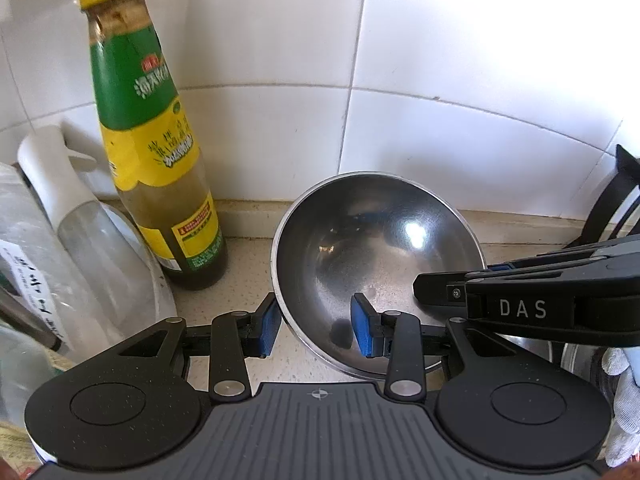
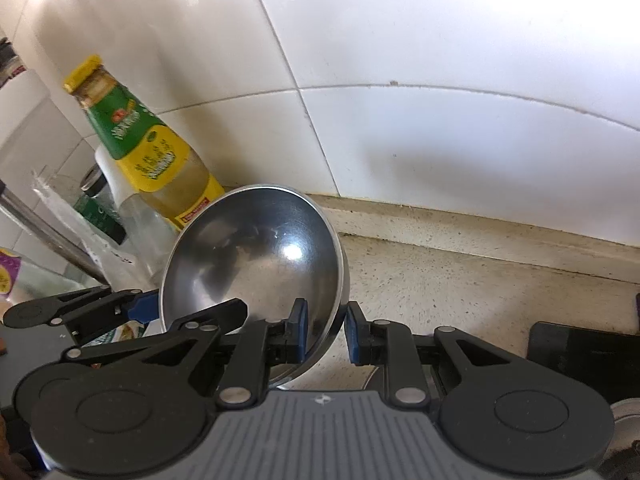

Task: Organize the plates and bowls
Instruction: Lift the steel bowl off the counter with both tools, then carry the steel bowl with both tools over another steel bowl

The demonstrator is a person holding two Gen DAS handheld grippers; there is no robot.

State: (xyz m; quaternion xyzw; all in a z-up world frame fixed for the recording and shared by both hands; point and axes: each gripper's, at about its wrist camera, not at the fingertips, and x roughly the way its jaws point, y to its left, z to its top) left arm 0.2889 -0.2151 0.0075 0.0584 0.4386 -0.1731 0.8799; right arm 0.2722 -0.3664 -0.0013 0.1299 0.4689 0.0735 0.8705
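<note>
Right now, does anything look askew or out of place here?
The steel bowl is tipped toward the cameras, not flat on the counter. Both the left gripper and the right gripper straddle its rim, jaws open. No spills or damage show.

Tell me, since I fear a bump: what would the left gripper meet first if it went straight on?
The left gripper is open and straddles the steel bowl's near rim, so it would likely meet the bowl wall first; depth is unclear.
</note>
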